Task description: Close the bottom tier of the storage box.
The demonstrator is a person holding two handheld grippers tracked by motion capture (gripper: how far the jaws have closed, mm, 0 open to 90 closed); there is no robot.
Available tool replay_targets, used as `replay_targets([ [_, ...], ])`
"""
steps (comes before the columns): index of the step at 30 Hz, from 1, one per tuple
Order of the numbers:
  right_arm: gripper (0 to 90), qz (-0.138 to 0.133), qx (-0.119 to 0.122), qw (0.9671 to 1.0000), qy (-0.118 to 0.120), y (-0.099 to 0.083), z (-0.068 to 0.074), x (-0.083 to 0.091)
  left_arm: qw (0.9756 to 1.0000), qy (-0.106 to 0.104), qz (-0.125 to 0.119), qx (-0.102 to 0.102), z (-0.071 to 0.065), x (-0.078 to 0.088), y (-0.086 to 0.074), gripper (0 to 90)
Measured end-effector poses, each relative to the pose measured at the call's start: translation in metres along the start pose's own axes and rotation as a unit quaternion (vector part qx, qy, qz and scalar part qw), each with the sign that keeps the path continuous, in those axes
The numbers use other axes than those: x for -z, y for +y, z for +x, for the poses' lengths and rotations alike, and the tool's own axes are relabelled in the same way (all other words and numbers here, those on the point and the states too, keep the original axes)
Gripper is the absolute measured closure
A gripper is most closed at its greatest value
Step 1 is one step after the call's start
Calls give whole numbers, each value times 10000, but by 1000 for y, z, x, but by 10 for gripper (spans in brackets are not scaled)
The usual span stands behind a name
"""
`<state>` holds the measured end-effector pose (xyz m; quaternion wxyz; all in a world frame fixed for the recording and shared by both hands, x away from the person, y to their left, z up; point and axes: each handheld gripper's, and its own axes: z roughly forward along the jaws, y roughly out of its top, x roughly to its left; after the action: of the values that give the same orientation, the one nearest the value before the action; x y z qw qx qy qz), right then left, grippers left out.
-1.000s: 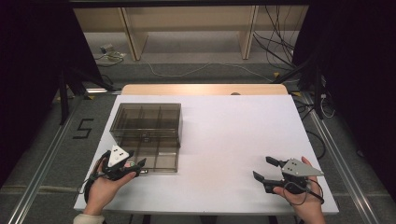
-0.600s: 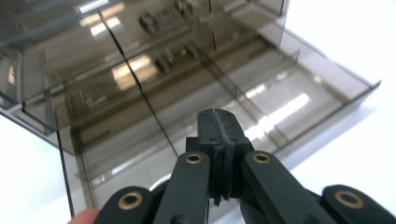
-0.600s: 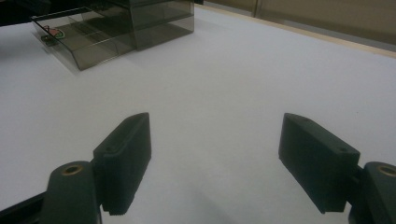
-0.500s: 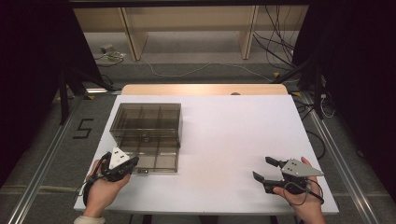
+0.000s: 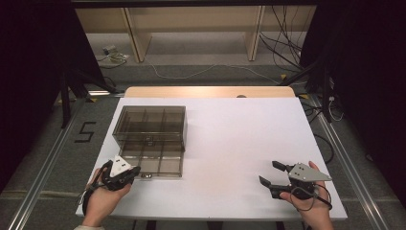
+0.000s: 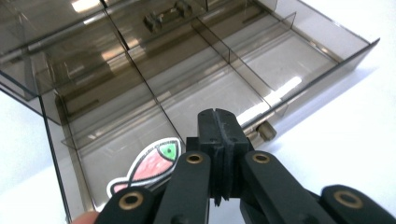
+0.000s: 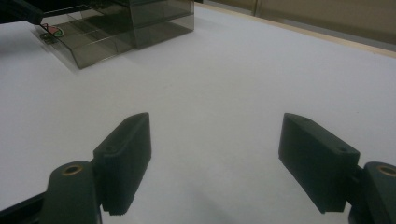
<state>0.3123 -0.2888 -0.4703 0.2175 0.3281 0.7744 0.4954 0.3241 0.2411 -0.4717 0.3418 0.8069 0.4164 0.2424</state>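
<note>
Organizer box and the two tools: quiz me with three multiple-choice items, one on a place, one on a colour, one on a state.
1. Where on the table does the organizer box sit?
A. left part
B. right part
C. far right corner

2. What colour is the box?
A. opaque white
B. smoky see-through grey-brown
C. bright blue

3. How do the jaws of the left tool stand?
A. wide apart
B. shut together
C. clamped on a cable

Answers:
1 A, the high view shows it left of the middle, by the left tool.
2 B, its dividers show through the tinted walls.
3 B, the left gripper view shows the pads pressed together with nothing between; the right tool is the open one.
</note>
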Motion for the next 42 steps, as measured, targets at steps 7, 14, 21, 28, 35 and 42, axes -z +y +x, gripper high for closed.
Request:
replay_targets([
  [7,260,-12,-45,10000,-13,-1,-3,1,9997,-71,200,-94,-4,-2,-6,898],
  [14,260,-31,-26,10000,2,0,-2,1,9989,5,449,-153,-5,-8,-11,898],
  [21,260,-15,-32,10000,13,-1,-2,0,9987,-3,493,-117,-4,-13,-12,899],
  [28,260,3,-29,10000,-2,-1,-2,0,9986,7,508,-154,-2,-18,-10,898],
  [35,260,5,-25,10000,-5,-1,-3,0,9984,59,525,-185,-2,-22,-7,898],
  [42,260,3,-38,10000,-4,-1,-2,0,9984,61,538,-162,0,-25,-6,898],
])
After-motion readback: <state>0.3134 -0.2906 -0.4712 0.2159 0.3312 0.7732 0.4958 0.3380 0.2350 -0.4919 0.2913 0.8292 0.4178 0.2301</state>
